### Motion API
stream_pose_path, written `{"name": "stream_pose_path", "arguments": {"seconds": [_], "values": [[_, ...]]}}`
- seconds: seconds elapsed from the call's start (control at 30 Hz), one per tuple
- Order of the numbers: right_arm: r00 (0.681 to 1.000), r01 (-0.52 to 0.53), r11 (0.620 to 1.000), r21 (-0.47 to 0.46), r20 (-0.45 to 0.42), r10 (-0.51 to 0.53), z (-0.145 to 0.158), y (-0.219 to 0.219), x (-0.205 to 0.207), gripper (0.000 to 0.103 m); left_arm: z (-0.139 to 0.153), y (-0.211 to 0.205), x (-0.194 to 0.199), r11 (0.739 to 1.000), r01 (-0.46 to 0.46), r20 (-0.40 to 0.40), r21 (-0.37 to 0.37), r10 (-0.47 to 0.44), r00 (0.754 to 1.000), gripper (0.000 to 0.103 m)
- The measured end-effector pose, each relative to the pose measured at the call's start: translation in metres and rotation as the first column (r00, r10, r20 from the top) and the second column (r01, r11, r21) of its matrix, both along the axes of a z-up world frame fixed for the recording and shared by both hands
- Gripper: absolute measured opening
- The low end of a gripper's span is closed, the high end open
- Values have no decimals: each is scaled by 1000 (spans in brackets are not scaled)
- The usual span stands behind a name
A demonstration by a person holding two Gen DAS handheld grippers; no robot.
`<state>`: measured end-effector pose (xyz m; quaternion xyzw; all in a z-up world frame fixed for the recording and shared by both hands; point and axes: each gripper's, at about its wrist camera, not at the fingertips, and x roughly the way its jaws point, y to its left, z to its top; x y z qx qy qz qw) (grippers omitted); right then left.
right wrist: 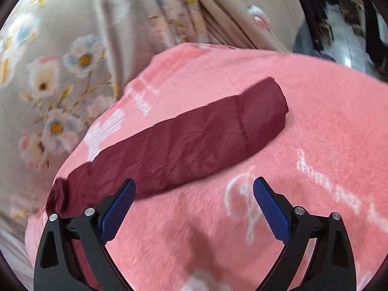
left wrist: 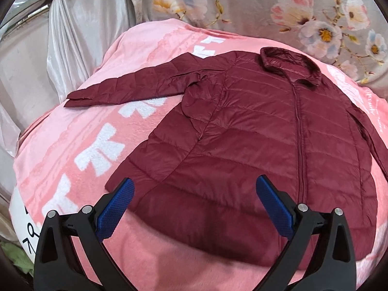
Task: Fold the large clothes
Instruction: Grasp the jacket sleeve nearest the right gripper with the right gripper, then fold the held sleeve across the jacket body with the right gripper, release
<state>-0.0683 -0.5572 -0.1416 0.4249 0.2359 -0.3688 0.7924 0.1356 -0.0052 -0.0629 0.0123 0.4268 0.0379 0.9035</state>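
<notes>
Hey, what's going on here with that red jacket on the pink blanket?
A person holding two grippers is about to fold a maroon puffer jacket, which lies flat and zipped on a pink blanket. The left gripper hovers open over the hem. The right gripper hangs open near one outstretched sleeve. Neither grips anything, and no fold is made yet.

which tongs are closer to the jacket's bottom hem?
Left. The left tongs hang open right over the jacket hem; the right tongs hang open over the pink blanket beside a sleeve.
</notes>
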Motion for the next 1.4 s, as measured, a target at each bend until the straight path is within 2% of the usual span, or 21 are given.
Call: {"name": "stream_pose_path", "arguments": {"seconds": [0.17, 0.23, 0.27, 0.33, 0.4, 0.47, 0.53, 0.57, 0.63, 0.67, 0.7, 0.73, 0.8, 0.83, 0.97, 1.07, 1.1, 1.17, 1.23, 1.33, 1.4], "values": [[995, 89, 996, -4, -51, -89, -20, -25, 15, 67, -11, -5, 19, 1000, -17, -17, 11, 17, 1000, 98], [991, 119, 992, -41, -59, -121, -17, -29, 19, 26, -14, -6, 25, 1000, -21, -20, 13, 21, 1000, 98], [991, 122, 992, -39, -47, -124, -15, -32, 22, 15, -16, -6, 29, 1000, -22, -25, 14, 22, 999, 98], [992, 128, 990, -57, 3, -128, -1, -31, 31, 8, -20, -7, 35, 1000, -24, -27, 13, 25, 999, 98], [995, 100, 986, -135, 42, -95, 24, -22, 49, 8, -22, -8, 40, 1000, -27, -27, 16, 27, 999, 98], [996, 7, 962, -273, 90, 18, 68, 11, 83, 7, -24, -8, 46, 999, -31, -26, 20, 32, 999, 98], [979, -110, 920, -376, 120, 166, 103, 53, 117, 7, -25, -6, 52, 999, -40, -21, 21, 40, 999, 98], [957, -191, 887, -420, 122, 264, 118, 80, 138, 7, -26, -5, 54, 999, -44, -19, 20, 45, 999, 98], [874, -382, 780, -495, 81, 480, 140, 145, 181, 7, -26, -2, 59, 998, -56, -16, 16, 56, 998, 98], [810, -482, 705, -520, 42, 585, 144, 184, 204, 7, -27, 1, 62, 998, -65, -14, 18, 65, 998, 98], [765, -540, 657, -526, 17, 643, 144, 206, 217, 7, -27, 3, 64, 997, -70, -14, 19, 71, 997, 98], [692, -623, 582, -522, -21, 722, 139, 242, 236, 7, -28, 7, 67, 997, -79, -16, 19, 79, 997, 98], [560, -747, 457, -483, -87, 824, 118, 302, 266, 7, -29, 14, 73, 995, -96, -18, 16, 96, 995, 98], [514, -785, 410, -464, -121, 849, 105, 323, 277, 7, -29, 19, 76, 994, -106, -18, 15, 106, 994, 98], [369, -899, 301, -318, -182, 911, 52, 377, 302, 8, -30, 39, 90, 990, -141, -6, 23, 141, 990, 98], [317, -933, 246, -261, -275, 908, 28, 399, 305, 12, -42, 49, 104, 985, -162, -22, 62, 163, 986, 98], [314, -935, 242, -259, -288, 905, 27, 402, 308, 14, -51, 51, 111, 981, -169, -53, 90, 174, 983, 98], [328, -929, 255, -267, -278, 903, 34, 401, 299, 30, -66, 54, 119, 981, -168, -99, 98, 177, 979, 98], [378, -903, 308, -299, -213, 901, 49, 385, 281, 65, -74, 57, 122, 984, -165, -125, 72, 173, 977, 98], [474, -855, 415, -312, -143, 869, 62, 347, 259, 70, -65, 58, 124, 990, -142, -118, -17, 140, 983, 98], [538, -821, 491, -292, -102, 837, 63, 317, 248, 70, -52, 53, 127, 986, -107, -106, -126, 94, 990, 98]]}}
